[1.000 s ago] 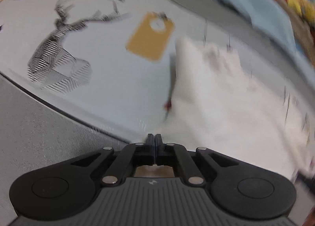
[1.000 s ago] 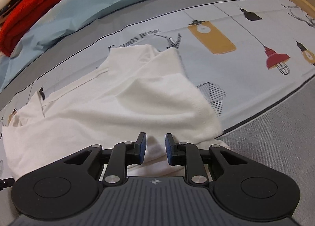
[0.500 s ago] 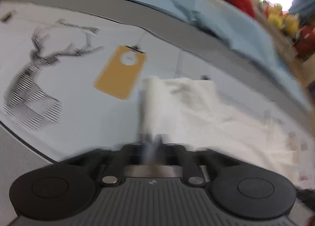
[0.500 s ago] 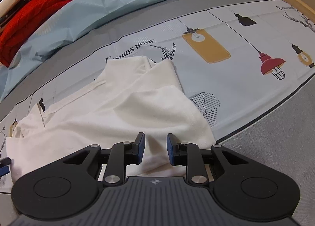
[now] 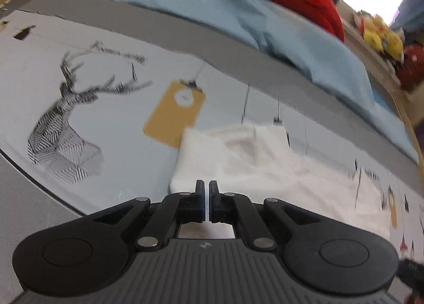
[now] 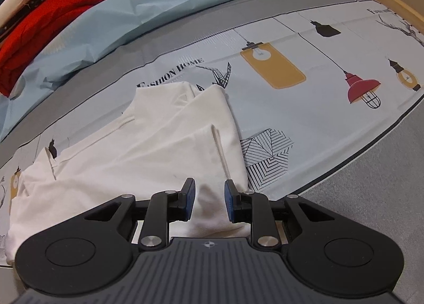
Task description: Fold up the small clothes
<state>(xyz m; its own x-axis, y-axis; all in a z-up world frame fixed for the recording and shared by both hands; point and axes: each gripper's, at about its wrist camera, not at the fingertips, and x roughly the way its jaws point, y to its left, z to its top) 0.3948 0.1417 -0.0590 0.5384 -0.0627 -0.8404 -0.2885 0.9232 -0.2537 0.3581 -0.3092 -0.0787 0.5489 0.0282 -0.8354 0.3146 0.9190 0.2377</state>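
— Where did the white garment (image 6: 148,150) lie from our claws?

— Straight ahead of both. Our right claw (image 6: 209,199) stood open, its blue pads apart, with the near folded edge of the cloth showing between them; whether the pads touched the cloth, we could not tell. Our left claw (image 5: 206,202) was nearly closed, only a slit between the fingers, at the garment's near left corner, and it seemed to hold nothing.

— And its long axis?

— From the right wrist view it ran left to right across us, a folded flap lying on top and reaching away toward the far edge. We judged the right claw better placed for the next fold.

— Beyond that?

— The printed cover (image 6: 318,118) under it, then the pale blue sheet (image 6: 119,20) and a red pile (image 6: 53,17) farthest off.
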